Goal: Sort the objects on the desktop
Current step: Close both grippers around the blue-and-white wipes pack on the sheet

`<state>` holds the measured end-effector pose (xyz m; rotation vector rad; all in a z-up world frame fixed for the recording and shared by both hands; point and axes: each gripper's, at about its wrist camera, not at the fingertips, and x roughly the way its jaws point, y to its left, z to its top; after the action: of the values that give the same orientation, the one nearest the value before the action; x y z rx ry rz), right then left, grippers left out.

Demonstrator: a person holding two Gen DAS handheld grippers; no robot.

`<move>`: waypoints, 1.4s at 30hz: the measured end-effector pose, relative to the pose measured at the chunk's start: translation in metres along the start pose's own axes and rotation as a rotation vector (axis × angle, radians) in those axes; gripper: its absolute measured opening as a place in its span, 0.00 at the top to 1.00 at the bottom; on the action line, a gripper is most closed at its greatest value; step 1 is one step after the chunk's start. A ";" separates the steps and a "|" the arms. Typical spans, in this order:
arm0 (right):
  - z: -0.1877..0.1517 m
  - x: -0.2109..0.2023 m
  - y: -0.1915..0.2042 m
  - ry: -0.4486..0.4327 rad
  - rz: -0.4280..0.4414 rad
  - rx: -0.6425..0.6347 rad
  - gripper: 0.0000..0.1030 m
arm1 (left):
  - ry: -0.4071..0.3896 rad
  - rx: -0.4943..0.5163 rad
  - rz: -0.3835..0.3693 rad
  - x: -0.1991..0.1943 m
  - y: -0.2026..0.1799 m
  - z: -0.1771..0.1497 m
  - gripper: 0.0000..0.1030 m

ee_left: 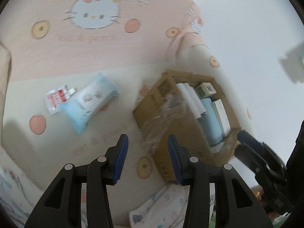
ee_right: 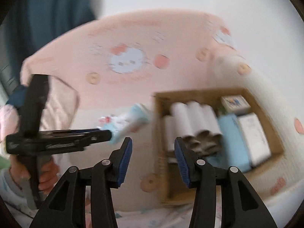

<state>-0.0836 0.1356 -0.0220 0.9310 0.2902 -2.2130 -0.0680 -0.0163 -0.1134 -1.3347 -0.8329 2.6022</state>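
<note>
A cardboard box (ee_left: 150,102) stands on a pink and cream cartoon-cat cloth (ee_left: 95,47). It holds white rolls (ee_right: 193,117), a light-blue pack (ee_right: 233,138), a white carton (ee_right: 254,134) and a small printed box (ee_right: 235,102). Left of the box lie a blue-and-white wipes pack (ee_left: 89,102) and a small red-and-white packet (ee_left: 55,98). My left gripper (ee_left: 147,142) hangs open and empty above the cloth, between the wipes pack and the box. My right gripper (ee_right: 153,144) is open and empty over the box's near left corner. Both views are blurred.
A hand (ee_right: 47,172) holds the left gripper, seen side-on at the left of the right wrist view. A white wall rises behind the box. A pale printed cloth (ee_left: 163,209) lies at the near edge. A dark blue curtain (ee_right: 47,28) hangs at the far left.
</note>
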 end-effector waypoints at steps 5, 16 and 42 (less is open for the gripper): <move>-0.012 0.013 0.025 0.006 0.071 0.039 0.42 | 0.006 -0.016 0.042 -0.001 0.026 -0.012 0.55; -0.035 0.070 0.070 0.115 0.121 0.006 0.39 | 0.004 -0.129 0.102 0.015 0.095 -0.029 0.55; -0.045 0.245 0.060 0.356 0.109 0.309 0.38 | -0.088 -0.688 -0.095 0.087 0.248 0.009 0.34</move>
<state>-0.1388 -0.0163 -0.2212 1.4775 0.0556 -2.0171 -0.0900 -0.2018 -0.2990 -1.2504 -1.8705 2.3961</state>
